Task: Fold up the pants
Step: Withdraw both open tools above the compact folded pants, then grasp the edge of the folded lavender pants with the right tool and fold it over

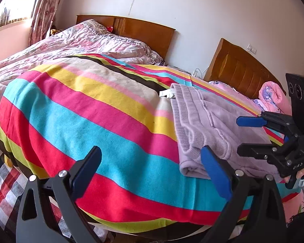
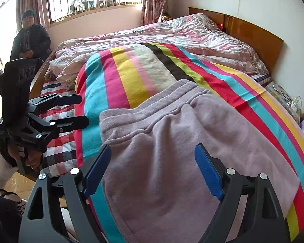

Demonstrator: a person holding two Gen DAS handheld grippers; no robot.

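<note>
Lilac sweatpants [image 1: 210,129] lie folded on the striped blanket [image 1: 91,121], waistband away from me. In the right wrist view the pants [image 2: 172,151] fill the middle. My left gripper [image 1: 152,168] is open and empty, just left of the folded pants' near corner. It also shows in the right wrist view [image 2: 81,109], at the left over the checked sheet. My right gripper [image 2: 152,168] is open and empty, its blue pads either side of the pants' near part, above it. It also shows in the left wrist view [image 1: 238,135] at the right.
The bed holds a pink quilt [image 2: 172,32] behind the blanket, with a wooden headboard [image 2: 253,34]. A second bed with pink bedding [image 1: 273,97] is on the right. A person in a dark coat [image 2: 30,40] sits by the window. A checked sheet [image 2: 58,137] covers the near left edge.
</note>
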